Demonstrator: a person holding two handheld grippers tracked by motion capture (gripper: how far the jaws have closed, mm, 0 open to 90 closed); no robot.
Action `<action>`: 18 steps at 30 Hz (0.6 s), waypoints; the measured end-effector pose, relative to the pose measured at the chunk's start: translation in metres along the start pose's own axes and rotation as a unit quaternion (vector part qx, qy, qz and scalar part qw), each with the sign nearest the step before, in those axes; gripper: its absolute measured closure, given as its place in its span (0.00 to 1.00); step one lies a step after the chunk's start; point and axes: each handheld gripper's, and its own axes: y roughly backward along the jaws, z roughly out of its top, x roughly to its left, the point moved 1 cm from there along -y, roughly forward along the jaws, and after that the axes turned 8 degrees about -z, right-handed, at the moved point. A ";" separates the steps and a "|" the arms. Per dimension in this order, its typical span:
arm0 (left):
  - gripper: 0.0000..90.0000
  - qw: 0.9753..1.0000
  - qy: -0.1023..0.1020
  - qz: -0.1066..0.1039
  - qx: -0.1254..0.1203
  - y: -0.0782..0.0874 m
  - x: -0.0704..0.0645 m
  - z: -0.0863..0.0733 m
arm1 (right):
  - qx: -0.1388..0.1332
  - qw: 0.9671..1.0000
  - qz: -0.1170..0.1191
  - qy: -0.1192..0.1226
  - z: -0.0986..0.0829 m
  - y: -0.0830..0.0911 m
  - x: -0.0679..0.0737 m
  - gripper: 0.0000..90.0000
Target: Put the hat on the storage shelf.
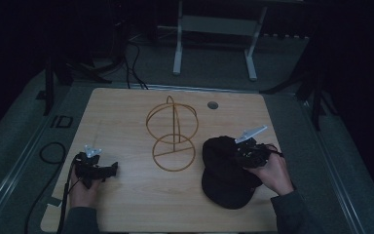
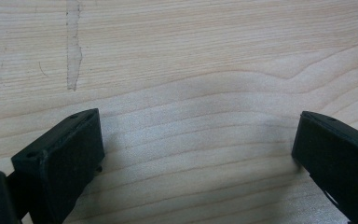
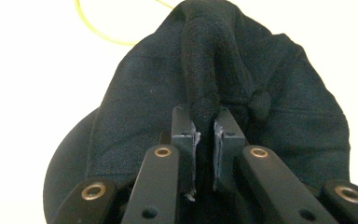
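A black cap (image 1: 224,170) lies on the right part of the wooden table (image 1: 126,112). My right gripper (image 1: 241,152) sits on the cap's crown, and in the right gripper view its jaws pinch a raised fold of the cap's fabric (image 3: 205,93), the gripper (image 3: 205,126) shut on it. A wire hat stand (image 1: 173,134) made of golden hoops stands upright at the table's middle, just left of the cap. My left gripper (image 1: 112,169) rests near the table's left front, and its jaws (image 2: 196,154) stand wide apart over bare wood.
A round grommet hole (image 1: 213,105) sits in the table's far right part. Cables (image 1: 53,151) trail over the floor at the left. A white desk frame (image 1: 214,39) stands beyond the table. Dark surroundings hide the rest.
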 end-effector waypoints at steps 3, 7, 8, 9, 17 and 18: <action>0.02 1.000 0.000 0.000 0.000 0.000 0.000 0.000 | -0.002 1.000 -0.003 0.000 0.002 0.003 -0.001 0.91; 0.02 1.000 0.000 0.000 0.000 0.000 0.000 0.000 | -0.006 1.000 -0.006 -0.001 0.004 0.007 -0.004 0.91; 0.02 1.000 0.000 0.000 0.000 0.000 0.000 0.000 | -0.008 1.000 -0.007 0.000 0.005 0.008 -0.005 0.91; 0.02 1.000 0.000 0.000 0.000 0.000 0.000 0.000 | -0.009 1.000 -0.007 -0.001 0.005 0.009 -0.005 0.91; 0.02 1.000 0.000 0.000 0.001 0.000 0.000 0.000 | -0.013 1.000 -0.013 -0.001 0.009 0.016 -0.010 0.91; 0.02 1.000 0.000 0.000 0.000 0.000 0.000 0.000 | -0.014 1.000 -0.014 -0.001 0.010 0.016 -0.011 0.91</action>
